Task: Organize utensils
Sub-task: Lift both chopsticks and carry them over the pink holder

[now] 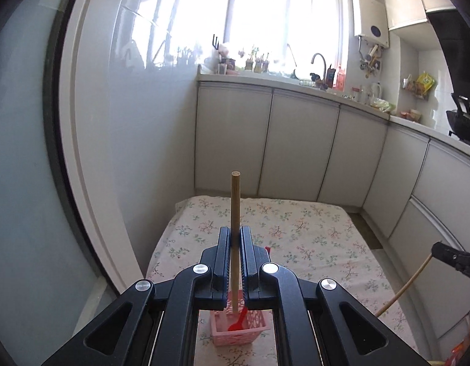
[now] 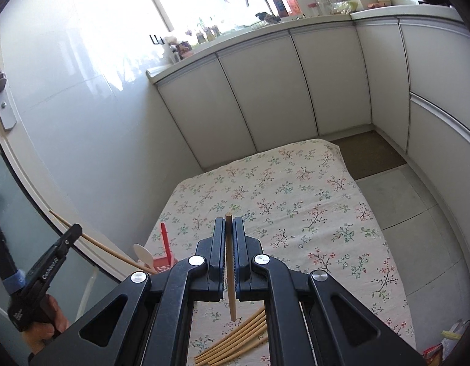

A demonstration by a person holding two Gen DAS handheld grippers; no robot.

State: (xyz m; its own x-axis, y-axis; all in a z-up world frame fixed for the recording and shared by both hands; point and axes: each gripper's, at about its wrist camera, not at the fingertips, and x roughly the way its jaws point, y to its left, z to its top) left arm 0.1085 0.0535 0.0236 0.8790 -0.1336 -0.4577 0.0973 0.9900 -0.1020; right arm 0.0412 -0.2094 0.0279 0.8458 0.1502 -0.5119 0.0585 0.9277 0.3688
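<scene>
Clamping one round light-wood chopstick (image 1: 235, 213) upright, the left tongs (image 1: 235, 238) hover directly over the pink perforated plastic basket (image 1: 239, 331), lined up for a drop beside the red plastic spoon (image 1: 238, 320) inside. Beyond the basket's right side, the right tongs (image 2: 229, 228) pinch another chopstick (image 2: 231, 286) above the loose bundle of chopsticks (image 2: 235, 343) (presumably next in line) on the floral-clothed counter (image 2: 311, 213).
</scene>
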